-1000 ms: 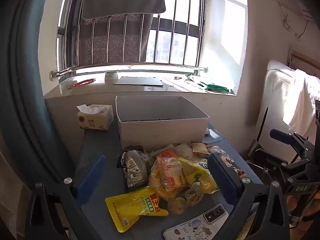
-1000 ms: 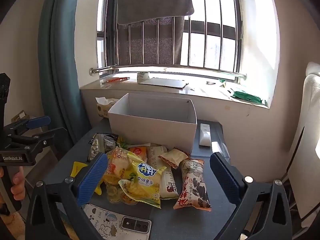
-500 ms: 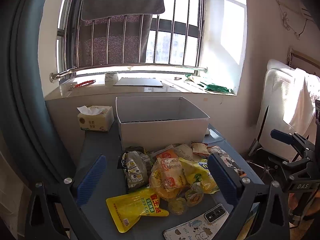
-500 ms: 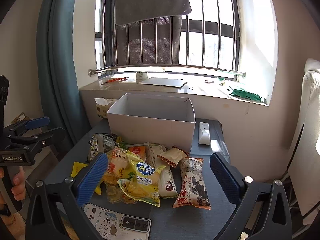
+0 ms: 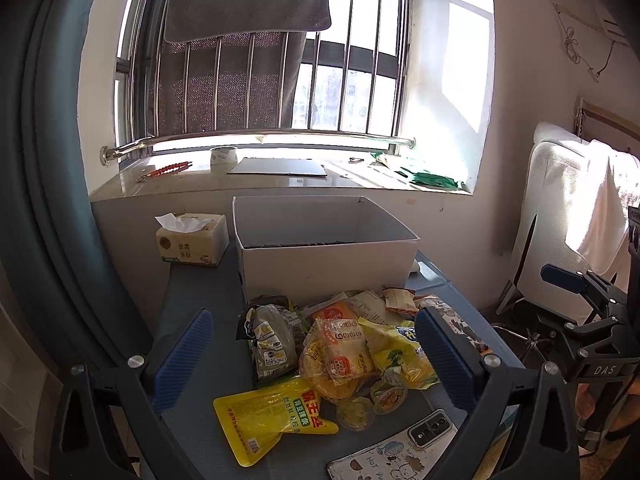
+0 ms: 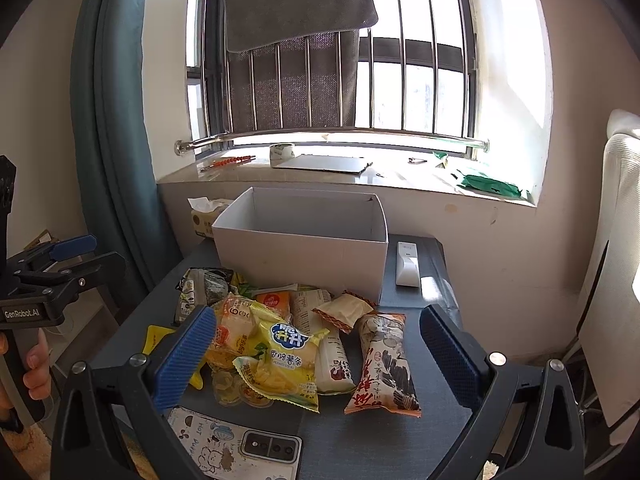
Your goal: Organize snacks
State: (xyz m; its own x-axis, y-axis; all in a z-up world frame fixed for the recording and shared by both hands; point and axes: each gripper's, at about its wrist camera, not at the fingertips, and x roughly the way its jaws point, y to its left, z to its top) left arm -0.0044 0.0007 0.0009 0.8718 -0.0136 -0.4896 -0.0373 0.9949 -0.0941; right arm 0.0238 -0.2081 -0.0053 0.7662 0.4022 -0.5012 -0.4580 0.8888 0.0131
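Little moved since a second ago: both views crept slightly nearer and higher, snacks unshifted. Snack pile heaped on the dark table, directly at 12 o'clock from both tools, in front of the white box, which sits further toward 12 and looks empty. Orange-and-white chip bag at the pile's 3 o'clock edge, long axis running 12 to 6, lying between the right gripper fingers' line of reach; right hand judged nearer to it. Flat yellow pouch at the 7 o'clock edge, nearer the left gripper, long axis roughly 8 to 2. Both pairs of tongs spread wide, pinching nothing, hovering above the pile. Crinkly glossy film on the bags, puffy pillow shapes; small clear jelly cups round and slippery-looking; ribbed blue pads on the fingers. Phone at 6 o'clock, tissue pack at 11, remote at 1.
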